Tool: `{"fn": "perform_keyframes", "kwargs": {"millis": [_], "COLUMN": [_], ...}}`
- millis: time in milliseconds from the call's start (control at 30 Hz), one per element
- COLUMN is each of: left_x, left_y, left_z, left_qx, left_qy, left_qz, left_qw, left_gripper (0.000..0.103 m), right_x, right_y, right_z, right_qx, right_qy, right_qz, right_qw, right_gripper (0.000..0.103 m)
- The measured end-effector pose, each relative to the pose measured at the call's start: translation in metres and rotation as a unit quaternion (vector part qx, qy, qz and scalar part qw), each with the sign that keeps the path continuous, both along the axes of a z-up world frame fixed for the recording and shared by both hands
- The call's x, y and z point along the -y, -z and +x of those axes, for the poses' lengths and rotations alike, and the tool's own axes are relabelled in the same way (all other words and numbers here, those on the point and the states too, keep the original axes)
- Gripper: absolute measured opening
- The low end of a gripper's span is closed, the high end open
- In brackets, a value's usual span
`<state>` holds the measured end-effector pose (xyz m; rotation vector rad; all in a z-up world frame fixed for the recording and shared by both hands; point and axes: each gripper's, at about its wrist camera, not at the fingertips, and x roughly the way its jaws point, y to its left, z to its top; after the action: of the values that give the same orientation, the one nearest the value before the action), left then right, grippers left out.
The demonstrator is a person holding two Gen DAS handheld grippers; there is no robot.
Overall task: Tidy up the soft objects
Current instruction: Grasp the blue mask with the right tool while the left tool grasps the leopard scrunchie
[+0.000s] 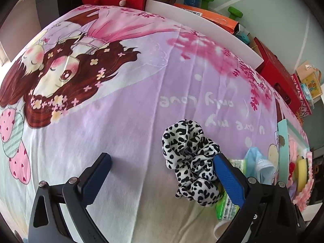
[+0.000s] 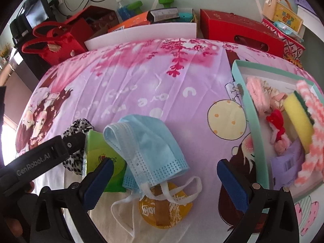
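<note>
Lying on a cartoon-print bedsheet (image 1: 125,121), a black-and-white leopard-print scrunchie (image 1: 192,162) sits at about 4 o'clock in the left wrist view, bunched against the inner face of the left gripper's (image 1: 162,179) right-hand blue finger and touching it. Its fingers stand wide apart, gripping nothing; the other blue finger (image 1: 97,178) rests well clear of the scrunchie on bare sheet. A green tissue packet (image 1: 224,206) peeks out from under the scrunchie and that finger.

From the right wrist view, the right gripper (image 2: 165,184) also has its fingers spread wide, holding nothing. Between them lies a light blue face mask (image 2: 145,147), crumpled, its white ear loops (image 2: 182,194) trailing toward 6 o'clock over a round gold-coloured disc (image 2: 162,212). The mask overlaps the green tissue packet (image 2: 101,158) at 9 o'clock, with the scrunchie (image 2: 76,129) just beyond it, partly hidden by the left gripper (image 2: 54,151).

At 3 o'clock a mint-green shallow box (image 2: 253,121) holds a yellow sponge (image 2: 297,119), pink-and-white fluffy cloth (image 2: 311,125), a pink knitted piece (image 2: 257,97), a red-and-pink plush item (image 2: 277,125) and a purple packet (image 2: 287,162). Red boxes (image 2: 239,28) and green dumbbells (image 2: 166,2) crowd 12 o'clock.
</note>
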<state>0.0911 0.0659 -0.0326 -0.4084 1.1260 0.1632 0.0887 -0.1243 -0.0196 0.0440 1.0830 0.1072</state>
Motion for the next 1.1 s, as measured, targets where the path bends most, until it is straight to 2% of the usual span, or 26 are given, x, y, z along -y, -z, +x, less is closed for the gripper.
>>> {"fn": "perform_keyframes", "kwargs": {"millis": [167,233,333,467,533,600,800,933,1100], "left_x": [0.004,0.007,0.014,0.019,0.022,0.025,0.032,0.026,0.024], "left_y": [0.003,0.003,0.002,0.001,0.002,0.001,0.001,0.001,0.000], "left_z": [0.007,0.010,0.013,0.014,0.015,0.015,0.014,0.012,0.010], "left_qx": [-0.001,-0.002,0.003,0.007,0.009,0.014,0.019,0.022,0.028], "left_qy": [0.007,0.013,0.027,0.038,0.045,0.055,0.065,0.055,0.051], "left_qz": [0.017,0.025,0.032,0.020,0.015,0.003,-0.004,-0.022,-0.031], "left_qw": [0.9998,0.9996,0.9991,0.9991,0.9988,0.9984,0.9977,0.9980,0.9978], "left_gripper": [0.100,0.094,0.084,0.069,0.053,0.045,0.033,0.026,0.021], "right_x": [-0.004,-0.005,-0.006,-0.008,-0.010,-0.011,-0.009,-0.007,-0.007], "right_y": [0.004,0.006,0.008,0.005,0.003,0.003,0.006,0.004,0.003], "right_z": [0.005,0.006,0.007,0.006,0.005,0.005,0.008,0.007,0.007], "right_qx": [0.003,0.002,0.000,0.013,0.018,0.019,0.018,0.022,0.026], "right_qy": [0.005,0.005,-0.001,-0.007,-0.013,-0.017,-0.016,-0.016,-0.020], "right_qz": [-0.032,-0.040,-0.042,-0.039,-0.032,-0.020,0.012,0.021,0.030], "right_qw": [0.999,0.999,0.999,0.999,0.999,0.999,1.000,0.999,0.999], "right_gripper": [0.102,0.098,0.089,0.079,0.070,0.059,0.037,0.031,0.020]}}
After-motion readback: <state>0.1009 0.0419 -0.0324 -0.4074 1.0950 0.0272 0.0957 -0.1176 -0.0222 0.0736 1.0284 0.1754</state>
